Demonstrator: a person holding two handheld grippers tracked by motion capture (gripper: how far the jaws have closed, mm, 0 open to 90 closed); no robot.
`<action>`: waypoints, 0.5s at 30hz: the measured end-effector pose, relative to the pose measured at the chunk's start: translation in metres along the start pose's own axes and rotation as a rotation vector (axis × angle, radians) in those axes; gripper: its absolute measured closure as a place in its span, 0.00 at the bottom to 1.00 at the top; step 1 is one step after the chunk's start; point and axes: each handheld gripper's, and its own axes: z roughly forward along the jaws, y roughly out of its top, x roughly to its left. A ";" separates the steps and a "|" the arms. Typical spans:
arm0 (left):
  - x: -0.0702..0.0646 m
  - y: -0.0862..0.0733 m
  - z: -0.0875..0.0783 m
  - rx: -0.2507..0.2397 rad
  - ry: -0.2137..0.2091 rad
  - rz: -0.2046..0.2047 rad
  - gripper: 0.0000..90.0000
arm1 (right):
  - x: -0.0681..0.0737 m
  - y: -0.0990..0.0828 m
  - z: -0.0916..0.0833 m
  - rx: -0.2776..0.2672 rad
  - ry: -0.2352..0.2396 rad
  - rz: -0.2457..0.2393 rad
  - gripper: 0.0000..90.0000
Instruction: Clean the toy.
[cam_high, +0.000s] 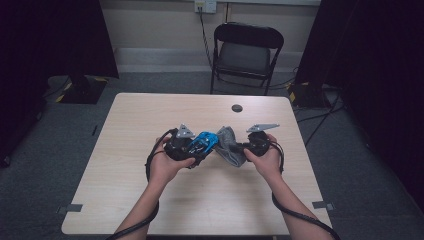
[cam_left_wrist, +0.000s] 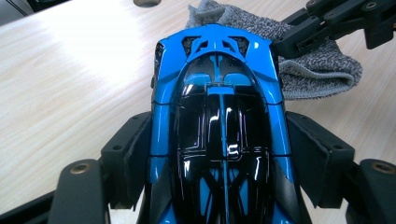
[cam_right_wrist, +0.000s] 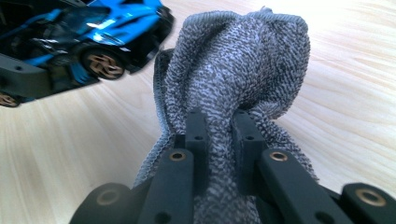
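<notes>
From above, the left tongs (cam_high: 192, 147) hold a blue toy car (cam_high: 204, 142) and the right tongs (cam_high: 240, 148) a grey cloth (cam_high: 230, 145), side by side over the middle of the desk (cam_high: 150, 115); wiping looks about to begin. The left gripper view shows wide-set jaws clamping the car's flanks. In the right gripper view, the jaws are pinched nearly closed on bunched cloth, apart from the car.

You sit in a lab-like recording room: a bare worktop (cam_high: 150, 115), black curtains (cam_high: 380, 60), a folding chair (cam_high: 246, 52), cables (cam_high: 312, 120) across grey carpet.
</notes>
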 end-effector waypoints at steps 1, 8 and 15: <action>0.000 0.000 0.001 -0.001 -0.001 -0.003 0.31 | 0.002 0.000 0.001 0.000 0.009 -0.001 0.89; 0.000 -0.002 0.003 0.000 -0.002 -0.010 0.31 | 0.017 0.002 0.008 0.004 0.057 -0.032 0.89; 0.001 0.001 0.001 -0.007 0.000 -0.011 0.31 | 0.027 0.002 0.015 0.006 0.099 -0.050 0.89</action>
